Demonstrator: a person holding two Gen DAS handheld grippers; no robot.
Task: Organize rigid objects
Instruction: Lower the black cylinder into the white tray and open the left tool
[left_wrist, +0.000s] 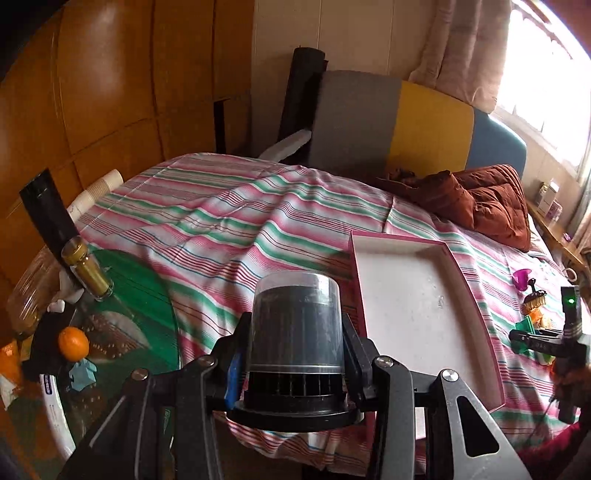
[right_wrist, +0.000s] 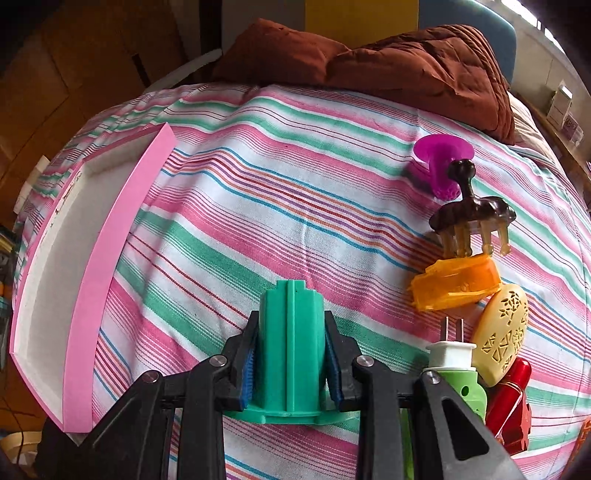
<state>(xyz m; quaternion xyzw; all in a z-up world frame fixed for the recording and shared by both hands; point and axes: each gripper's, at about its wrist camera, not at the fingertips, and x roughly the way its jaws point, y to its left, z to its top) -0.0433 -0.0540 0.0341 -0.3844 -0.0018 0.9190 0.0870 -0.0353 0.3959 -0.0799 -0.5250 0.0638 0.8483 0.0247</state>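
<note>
Over striped bedspread (right_wrist: 258, 155): left gripper (left_wrist: 295, 354) clamped on dark disc spindle case (left_wrist: 293, 325), right gripper (right_wrist: 290, 354) pinching green plastic spool (right_wrist: 290, 343), pink tray (left_wrist: 424, 314) alongside.

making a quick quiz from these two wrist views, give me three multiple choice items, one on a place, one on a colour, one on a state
1. Where does the pink tray lie relative to the pile of small things, seen from the right wrist?
A. to its left
B. to its right
C. on top of it

2. What colour is the plastic piece in the right gripper?
A. red
B. green
C. yellow

3. What is the left gripper doing?
A. open over the tray
B. shut on nothing
C. shut on the dark canister

Answers:
1. A, the tray sits at the left edge while the orange case, cream case and purple piece are at the right.
2. B, the ribbed piece between the fingers is green.
3. C, both fingers press the canister's sides.
</note>
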